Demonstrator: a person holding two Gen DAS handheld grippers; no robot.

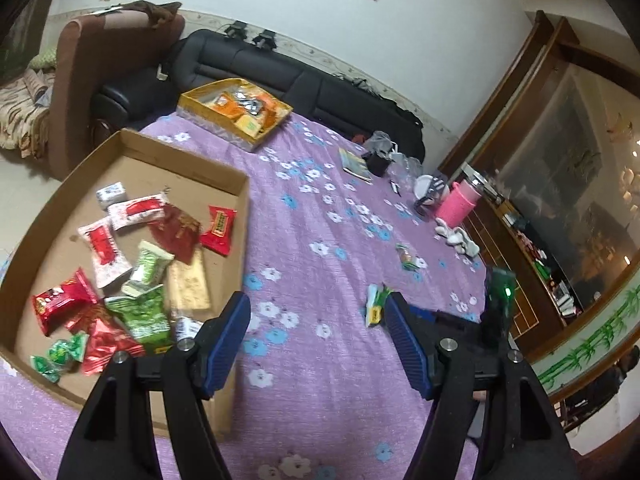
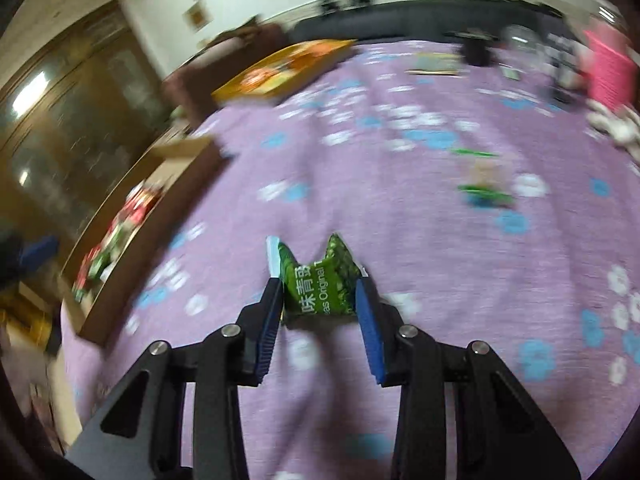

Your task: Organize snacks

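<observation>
Slippage is the main risk: the right gripper (image 2: pixel 318 280) is clenched on a puffy green snack packet (image 2: pixel 320 286) only by its sides, pinched between the blue pads (image 2: pixel 370 320), so a quick swing toward the cardboard tray (image 2: pixel 176 184) could squeeze it out onto the purple cloth (image 2: pixel 400 220). The packet sits lifted between the jaws, well right of the tray. Another green-edged snack (image 2: pixel 484 180) lies on the cloth farther from the tray. The left gripper (image 1: pixel 316 320) hangs released and empty just beside the tray's near corner, where it could foul the drop.
</observation>
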